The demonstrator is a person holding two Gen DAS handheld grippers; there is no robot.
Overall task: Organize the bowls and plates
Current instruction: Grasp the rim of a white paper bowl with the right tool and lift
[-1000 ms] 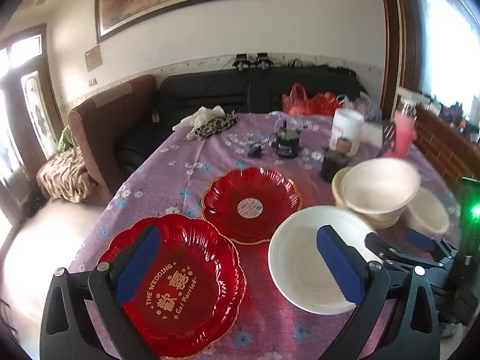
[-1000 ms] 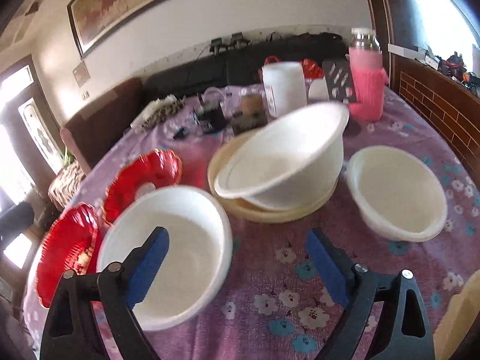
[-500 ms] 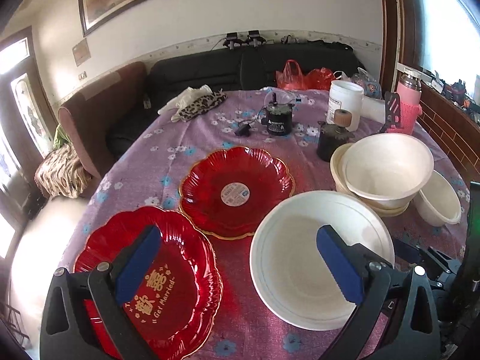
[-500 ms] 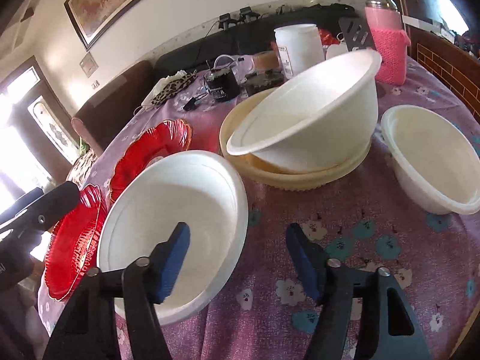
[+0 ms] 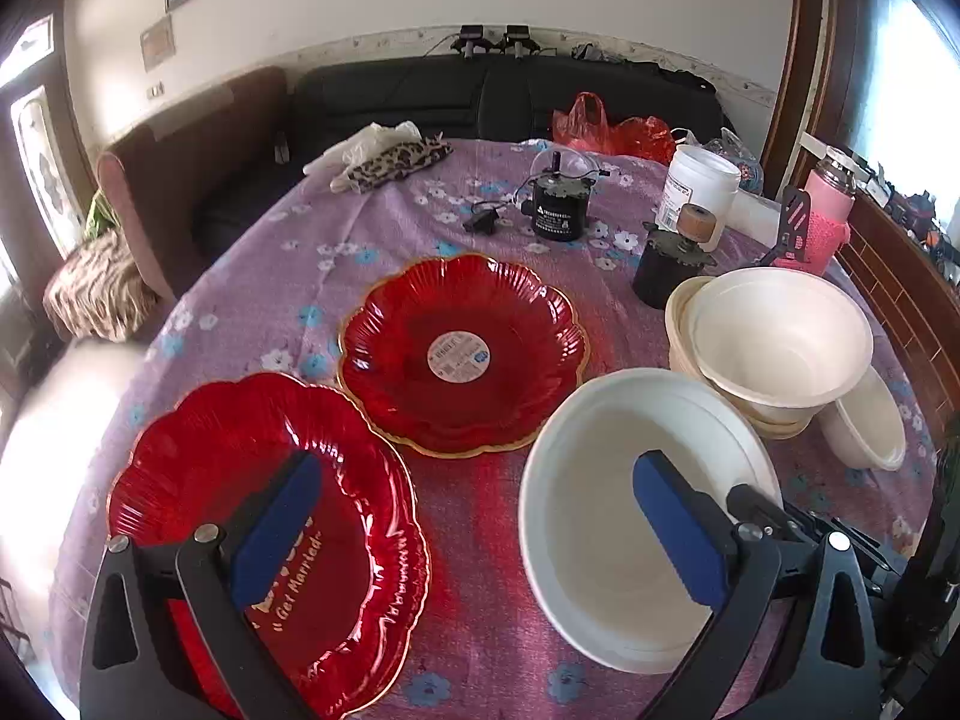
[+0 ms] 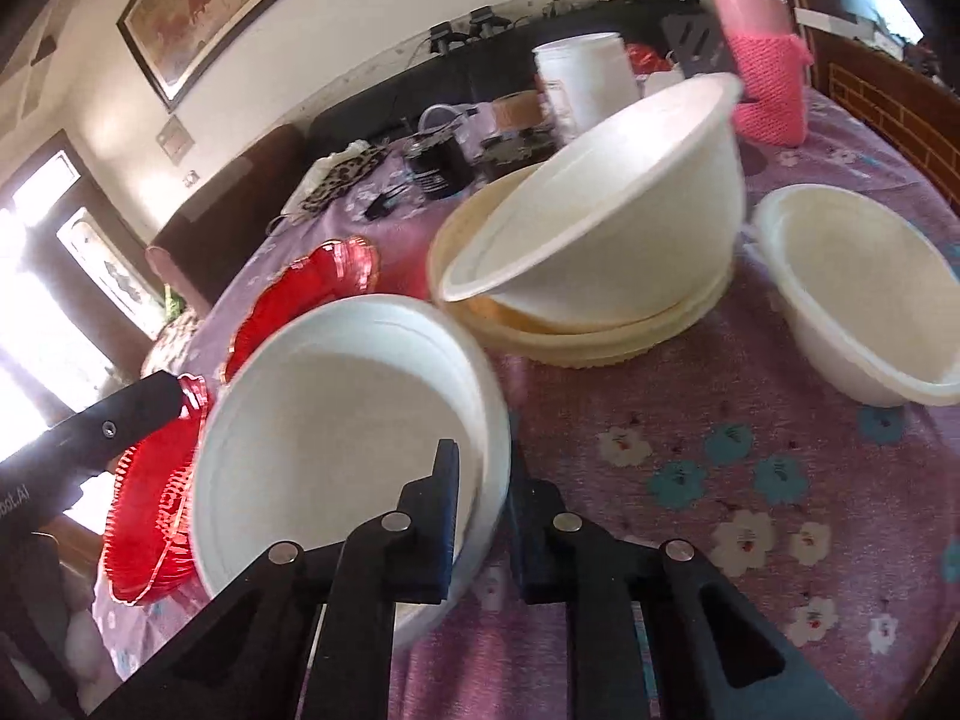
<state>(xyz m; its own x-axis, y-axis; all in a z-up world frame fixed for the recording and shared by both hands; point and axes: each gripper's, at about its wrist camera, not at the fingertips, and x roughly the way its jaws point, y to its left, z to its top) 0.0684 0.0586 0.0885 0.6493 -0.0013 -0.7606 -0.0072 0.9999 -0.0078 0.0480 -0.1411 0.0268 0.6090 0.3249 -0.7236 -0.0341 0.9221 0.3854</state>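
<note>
Left wrist view: white bowl [image 5: 600, 516], wide and shallow, plain inside, sits on the purple flowered surface [image 5: 480, 630] at lower right. Left hand-held gripper [image 5: 480, 531] is spread wide, holding nothing; its right pad overlaps the bowl's near interior in view, its left pad overlaps the near red plate [image 5: 240, 480], gold-edged, scalloped, "Get Married" lettering. Whether the pads touch either, cannot tell. Second red plate [image 5: 462, 354] with a round sticker in the centre lies just behind, edges of the two plates overlapping. Right of the bowl, a tilted white bowl sits in a cream stack [image 5: 774, 348]; a small bowl [image 5: 870, 426] is beside it. Right wrist view: right hand-held gripper [image 6: 486, 516] is pinching the white bowl [image 6: 336, 408] at its near right rim, one finger inside, one outside the wall. Bowl looks tipped toward the left, blurred at the rim. Red plates [image 6: 156, 480] lie left of it, partly hidden by the bowl. Cream stack [image 6: 594, 240] just behind, almost touching the bowl; small bowl [image 6: 864, 300] well to the right on the surface [image 6: 720, 480]. Left hand-held gripper's black arm [image 6: 90, 432] shows at left edge.
</note>
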